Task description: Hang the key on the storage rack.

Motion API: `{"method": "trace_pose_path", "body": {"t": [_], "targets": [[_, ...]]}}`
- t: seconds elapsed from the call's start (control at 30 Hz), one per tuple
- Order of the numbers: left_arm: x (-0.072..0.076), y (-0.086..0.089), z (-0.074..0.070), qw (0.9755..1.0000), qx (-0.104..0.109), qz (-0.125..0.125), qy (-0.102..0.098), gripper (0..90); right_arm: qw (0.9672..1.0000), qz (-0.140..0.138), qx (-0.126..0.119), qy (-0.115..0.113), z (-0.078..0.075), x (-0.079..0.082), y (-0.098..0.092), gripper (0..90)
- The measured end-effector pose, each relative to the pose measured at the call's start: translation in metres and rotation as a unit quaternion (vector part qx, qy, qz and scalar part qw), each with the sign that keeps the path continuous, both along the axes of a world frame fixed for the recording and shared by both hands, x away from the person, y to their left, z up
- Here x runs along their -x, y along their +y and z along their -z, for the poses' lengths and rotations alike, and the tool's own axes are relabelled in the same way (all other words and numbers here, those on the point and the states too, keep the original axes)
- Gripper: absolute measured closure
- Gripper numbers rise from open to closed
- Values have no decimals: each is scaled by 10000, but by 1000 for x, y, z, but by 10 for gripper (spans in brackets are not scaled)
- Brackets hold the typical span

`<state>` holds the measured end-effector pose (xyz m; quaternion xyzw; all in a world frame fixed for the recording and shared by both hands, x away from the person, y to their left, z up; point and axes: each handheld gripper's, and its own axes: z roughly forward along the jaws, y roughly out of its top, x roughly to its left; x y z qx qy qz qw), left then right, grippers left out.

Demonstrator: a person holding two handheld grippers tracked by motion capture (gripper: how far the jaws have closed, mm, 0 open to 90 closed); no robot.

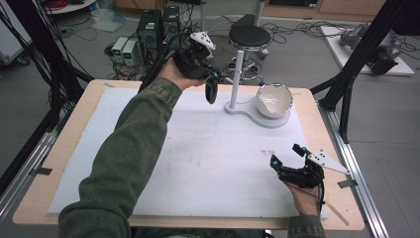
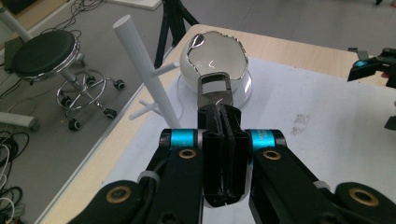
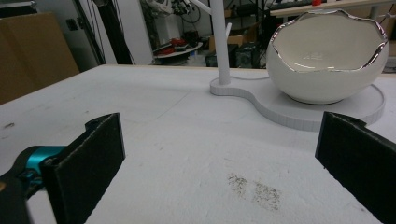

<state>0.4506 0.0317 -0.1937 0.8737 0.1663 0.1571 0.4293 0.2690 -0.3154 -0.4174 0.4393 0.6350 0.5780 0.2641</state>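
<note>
My left gripper (image 1: pixel 213 78) is raised over the far middle of the table, shut on a dark strap-like thing (image 1: pixel 211 92) that hangs down from it. In the left gripper view the jaws (image 2: pixel 223 114) are pressed together and a silver buckle-like end (image 2: pixel 215 91) sticks out past them. Just beyond stand a white peg stand (image 1: pixel 236 79) (image 2: pixel 144 70) and a white eggshell-shaped bowl (image 1: pixel 274 99) (image 2: pixel 233 56) with a silver rim, both on one white base (image 1: pixel 247 110). My right gripper (image 1: pixel 287 154) (image 3: pixel 224 158) rests open at the front right, facing the bowl (image 3: pixel 327 60), nothing between its pads (image 3: pixel 93 158).
A white mat (image 1: pixel 198 148) covers most of the wooden table (image 1: pixel 94 94). On the floor behind the table are a black stool (image 1: pixel 249 37), computer cases (image 1: pixel 151 29) and cables. Black frame struts (image 1: pixel 346 84) rise at the table's right and left sides.
</note>
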Motion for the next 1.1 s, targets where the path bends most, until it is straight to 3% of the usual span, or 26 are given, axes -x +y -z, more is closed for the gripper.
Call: {"method": "trace_pose_path", "body": {"t": [0.23, 0.43, 0.63, 0.9, 1.1], "targets": [[-7, -21, 1, 9999, 149, -28, -65, 874, 9999, -66, -71, 41, 0, 0, 1, 4], [-15, -34, 4, 9995, 167, -206, -159, 874, 9999, -75, -63, 83, 2, 1, -1, 4], [-22, -48, 15, 9988, 2, -412, -259, 874, 9999, -93, -115, 72, 1, 2, -1, 4], [-28, -53, 21, 9985, 60, -520, -181, 874, 9997, -188, -114, 76, 2, 0, 0, 4], [-37, -51, 28, 9981, -26, -599, -141, 873, 9997, -219, -78, 106, 2, 1, 2, 4]]}}
